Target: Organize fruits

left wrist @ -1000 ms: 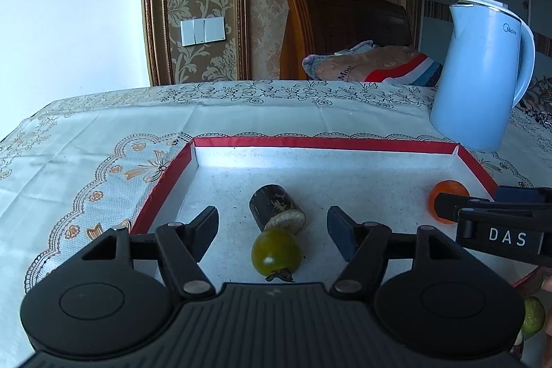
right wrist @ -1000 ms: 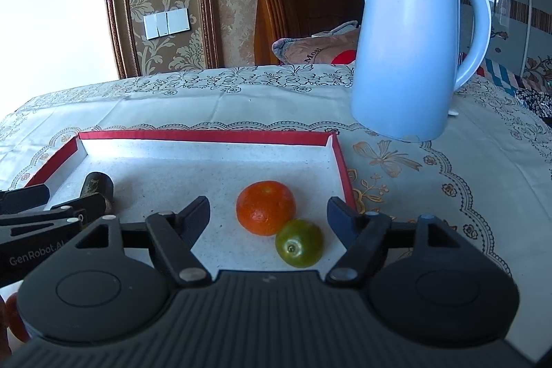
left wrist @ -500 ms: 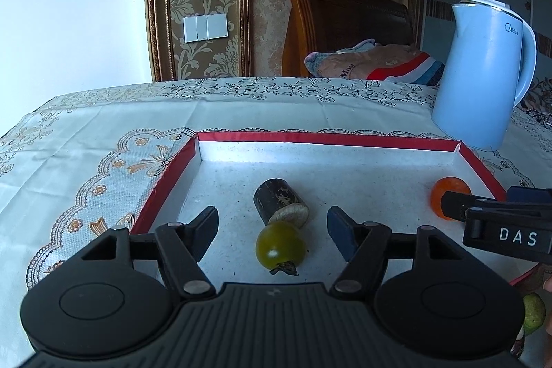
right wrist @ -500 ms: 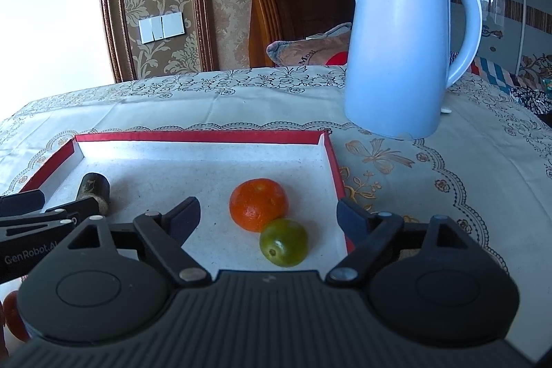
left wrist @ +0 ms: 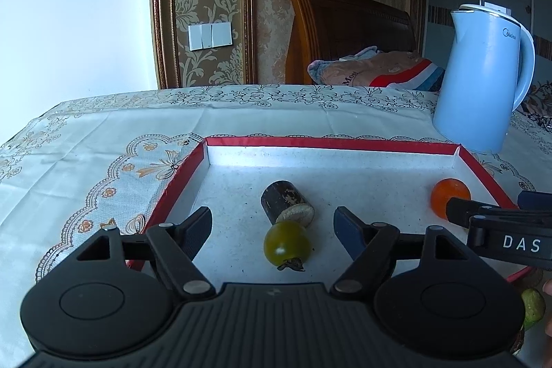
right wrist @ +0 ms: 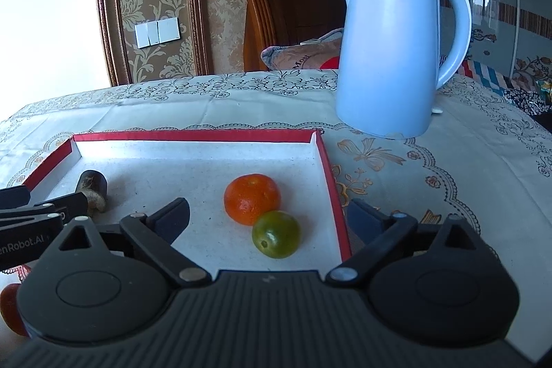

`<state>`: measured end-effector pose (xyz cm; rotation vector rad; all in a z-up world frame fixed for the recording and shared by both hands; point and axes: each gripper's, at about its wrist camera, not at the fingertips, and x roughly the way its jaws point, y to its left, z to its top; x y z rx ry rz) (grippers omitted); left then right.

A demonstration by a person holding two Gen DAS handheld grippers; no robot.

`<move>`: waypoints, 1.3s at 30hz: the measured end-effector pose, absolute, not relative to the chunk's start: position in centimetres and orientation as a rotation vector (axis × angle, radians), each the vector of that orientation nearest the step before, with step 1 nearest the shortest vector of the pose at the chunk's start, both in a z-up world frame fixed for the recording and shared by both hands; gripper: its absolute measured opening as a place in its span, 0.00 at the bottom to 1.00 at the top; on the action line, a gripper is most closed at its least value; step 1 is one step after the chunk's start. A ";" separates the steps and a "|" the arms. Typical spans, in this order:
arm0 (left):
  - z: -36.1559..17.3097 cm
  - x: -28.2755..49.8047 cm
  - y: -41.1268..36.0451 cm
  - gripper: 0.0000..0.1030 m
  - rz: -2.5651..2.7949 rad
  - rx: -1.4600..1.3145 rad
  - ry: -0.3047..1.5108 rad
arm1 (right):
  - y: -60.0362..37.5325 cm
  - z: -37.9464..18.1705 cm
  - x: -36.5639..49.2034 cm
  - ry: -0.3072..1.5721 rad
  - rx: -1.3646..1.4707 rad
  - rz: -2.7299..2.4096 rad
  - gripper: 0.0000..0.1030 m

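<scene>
A red-rimmed tray (left wrist: pixel 310 142) (right wrist: pixel 193 136) lies on the table. In the left wrist view a green tomato (left wrist: pixel 287 243) lies in the tray against a dark sugarcane piece (left wrist: pixel 284 203), between the fingers of my open left gripper (left wrist: pixel 272 226). An orange (left wrist: pixel 448 197) sits at the tray's right. In the right wrist view the orange (right wrist: pixel 251 198) touches a green citrus fruit (right wrist: pixel 275 238) in the tray, between the fingers of my open right gripper (right wrist: pixel 269 212). The sugarcane piece (right wrist: pixel 91 187) shows at the left.
A blue kettle (left wrist: pixel 483 78) (right wrist: pixel 393 47) stands on the tablecloth beyond the tray's right corner. A green fruit (left wrist: pixel 533 304) lies off the tray at lower right, a red fruit (right wrist: pixel 10 309) at lower left. A chair stands behind the table.
Both grippers have drawn back and up a little from the fruits lying in the tray. The right gripper's fingers have spread wider. The fruits have not moved.
</scene>
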<state>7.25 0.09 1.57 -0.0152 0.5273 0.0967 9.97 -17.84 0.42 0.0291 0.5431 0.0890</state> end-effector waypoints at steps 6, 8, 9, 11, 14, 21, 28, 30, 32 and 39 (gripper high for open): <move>1.6 6.3 0.1 0.75 0.118 -0.013 0.502 | -18.1 0.4 9.6 0.540 0.036 0.087 0.98; 1.6 6.1 0.0 0.75 0.117 -0.006 0.498 | -18.1 0.5 9.4 0.534 0.033 0.088 0.99; 1.6 6.1 0.0 0.76 0.117 -0.003 0.497 | -18.1 0.5 9.3 0.530 0.031 0.086 1.00; 1.5 6.0 0.0 0.76 0.120 0.003 0.496 | -18.0 0.5 9.2 0.526 0.024 0.084 1.00; 1.4 5.8 -0.1 0.76 0.133 0.008 0.492 | -17.9 0.5 9.0 0.525 0.019 0.087 1.00; 1.4 5.2 0.4 0.76 0.122 -0.008 0.498 | -17.9 0.4 8.6 0.526 0.011 0.087 1.00; 1.3 4.2 0.6 0.76 0.127 -0.006 0.494 | -17.9 0.1 8.2 0.533 0.009 0.091 1.00; 1.2 3.8 0.9 0.76 0.126 -0.009 0.498 | -18.0 0.0 8.0 0.535 0.010 0.092 1.00; 1.2 3.4 1.1 0.76 0.121 -0.016 0.504 | -18.1 -0.2 7.6 0.543 0.013 0.094 1.00; 0.9 1.5 2.0 0.78 0.119 -0.024 0.496 | -18.9 -0.2 6.5 0.537 0.041 0.099 1.00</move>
